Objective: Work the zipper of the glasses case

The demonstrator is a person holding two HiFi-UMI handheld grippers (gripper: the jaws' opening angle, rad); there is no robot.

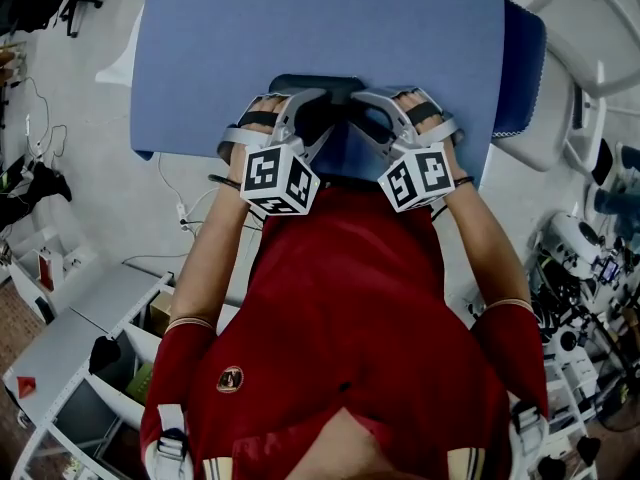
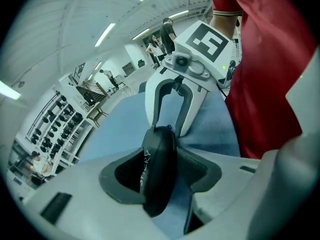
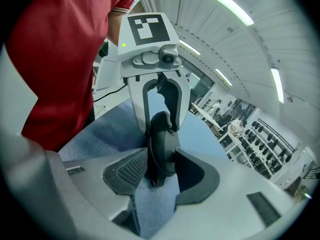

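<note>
The black glasses case (image 1: 318,83) stands on edge over the blue table (image 1: 220,58), between both grippers. In the left gripper view the case (image 2: 159,154) sits between the pads of my left gripper (image 2: 161,181), which is open, with a dark gap on the right side. In the right gripper view my right gripper (image 3: 162,176) is shut on the case (image 3: 161,149), a pad against each side. A small zipper tab (image 3: 171,129) shows at the case's far end. From the head view the left gripper (image 1: 310,118) and right gripper (image 1: 365,118) meet at the case from opposite sides.
The table's near edge runs just under both hands, against the person's red shirt (image 1: 340,298). White shelving (image 1: 80,338) stands at the lower left and equipment (image 1: 590,258) at the right. A blue chair back (image 1: 520,63) sits beyond the table's right edge.
</note>
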